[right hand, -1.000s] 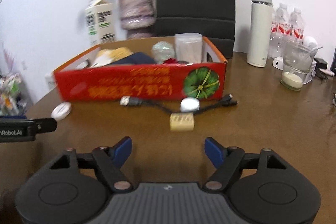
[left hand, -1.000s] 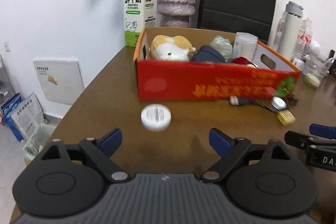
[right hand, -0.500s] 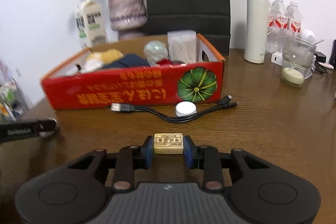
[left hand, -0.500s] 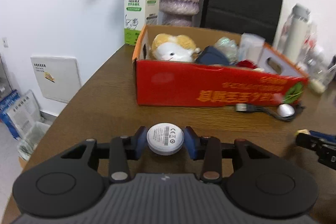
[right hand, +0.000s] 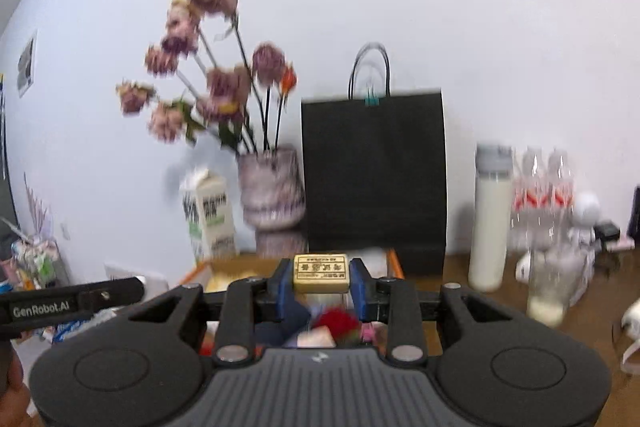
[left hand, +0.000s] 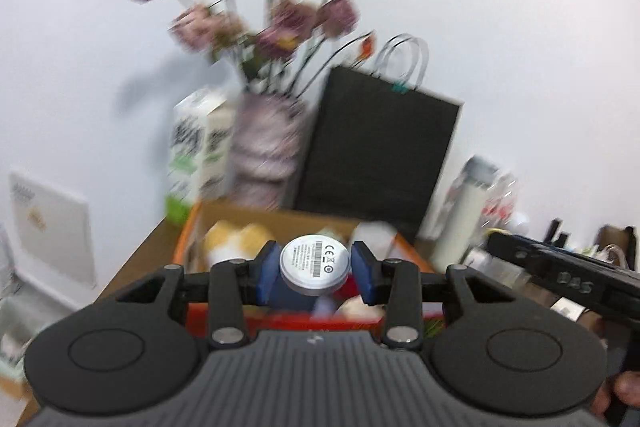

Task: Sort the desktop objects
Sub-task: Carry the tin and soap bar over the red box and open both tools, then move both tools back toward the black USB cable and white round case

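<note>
My left gripper is shut on a round white disc with a printed label and holds it raised over the red cardboard box. My right gripper is shut on a small yellowish eraser block and holds it raised over the same box. The box holds a plush toy, a dark blue item and a red item. The right gripper's body shows at the right of the left wrist view. The left gripper's body shows at the left of the right wrist view.
Behind the box stand a milk carton, a vase of dried flowers and a black paper bag. A white thermos, water bottles and a glass jar stand on the brown table at right.
Both grippers have lifted off the table with their objects and moved forward over the box. The view has tilted up towards the wall.
</note>
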Available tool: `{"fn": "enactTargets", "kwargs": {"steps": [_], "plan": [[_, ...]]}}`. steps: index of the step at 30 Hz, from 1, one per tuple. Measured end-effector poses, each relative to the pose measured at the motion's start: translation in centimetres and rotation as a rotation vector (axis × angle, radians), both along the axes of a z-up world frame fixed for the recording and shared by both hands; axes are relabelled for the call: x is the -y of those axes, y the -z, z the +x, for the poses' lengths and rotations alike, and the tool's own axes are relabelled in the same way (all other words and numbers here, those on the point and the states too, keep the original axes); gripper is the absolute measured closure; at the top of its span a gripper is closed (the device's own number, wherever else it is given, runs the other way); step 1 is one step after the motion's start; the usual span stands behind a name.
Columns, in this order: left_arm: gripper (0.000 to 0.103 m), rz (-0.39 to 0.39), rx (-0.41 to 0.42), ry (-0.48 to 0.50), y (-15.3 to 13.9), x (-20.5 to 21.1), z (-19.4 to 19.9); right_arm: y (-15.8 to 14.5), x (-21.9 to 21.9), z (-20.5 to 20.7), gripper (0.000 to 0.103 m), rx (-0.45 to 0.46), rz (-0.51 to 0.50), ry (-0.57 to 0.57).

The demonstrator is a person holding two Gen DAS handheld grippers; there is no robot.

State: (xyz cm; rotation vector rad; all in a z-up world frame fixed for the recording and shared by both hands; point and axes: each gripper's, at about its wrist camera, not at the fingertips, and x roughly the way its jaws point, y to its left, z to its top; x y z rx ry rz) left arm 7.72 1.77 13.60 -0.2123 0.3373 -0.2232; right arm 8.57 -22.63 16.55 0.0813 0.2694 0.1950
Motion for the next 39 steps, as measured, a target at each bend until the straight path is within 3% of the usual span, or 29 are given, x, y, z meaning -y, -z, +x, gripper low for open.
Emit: {"fn": "enactTargets", "kwargs": {"steps": [4,7,11,13,15,17,19,21,23,24,29,32,35,39], "plan": [[0.063,0.029,-0.041,0.052,-2.3,2.0,4.6,-1.6,-0.3,5.4,0.074,-0.133,-0.036,0.004],[0.063,0.036,-0.151,0.099,-1.9,3.3,8.6,-0.7,0.3,10.5,0.074,-0.306,-0.053,-0.002],[0.063,0.07,-0.358,0.086,1.0,4.5,14.0,2.6,1.1,16.0,0.074,-0.542,-0.037,-0.016],[0.062,0.113,-0.474,0.066,3.3,5.1,16.4,4.6,0.9,17.5,0.074,-0.631,-0.071,0.001],[0.059,0.109,-0.564,0.026,5.0,5.0,17.9,6.0,0.5,18.0,0.072,-0.685,-0.114,0.017],[0.049,0.088,-0.6,0.028,5.7,4.7,18.2,6.4,0.5,17.6,0.056,-0.68,-0.125,0.03],[0.024,0.09,-0.579,0.035,5.4,4.4,17.4,5.9,0.7,16.7,0.036,-0.652,-0.083,0.004],[0.015,0.118,-0.532,0.023,4.4,4.3,16.6,4.9,0.9,15.8,0.022,-0.603,-0.05,0.007],[0.01,0.143,-0.48,0.006,3.2,3.8,15.4,3.8,0.6,15.2,0.02,-0.556,-0.039,0.007],[0.001,0.143,-0.452,-0.002,2.7,3.4,14.8,3.4,0.5,14.8,0.02,-0.531,-0.036,0.007],[0.0,0.231,-0.232,-0.175,2.5,1.3,8.8,2.8,0.4,9.3,0.013,-0.293,0.003,-0.009],[0.0,0.218,-0.159,-0.298,3.6,-0.2,5.0,4.9,0.2,6.3,0.011,-0.259,0.034,-0.033],[0.0,0.181,-0.154,-0.324,4.9,-1.3,2.1,7.2,-0.5,4.0,0.011,-0.276,0.064,-0.024],[0.0,0.19,-0.202,-0.31,7.1,-1.8,-0.7,9.8,-1.9,1.8,0.011,-0.303,0.02,-0.017]]}}
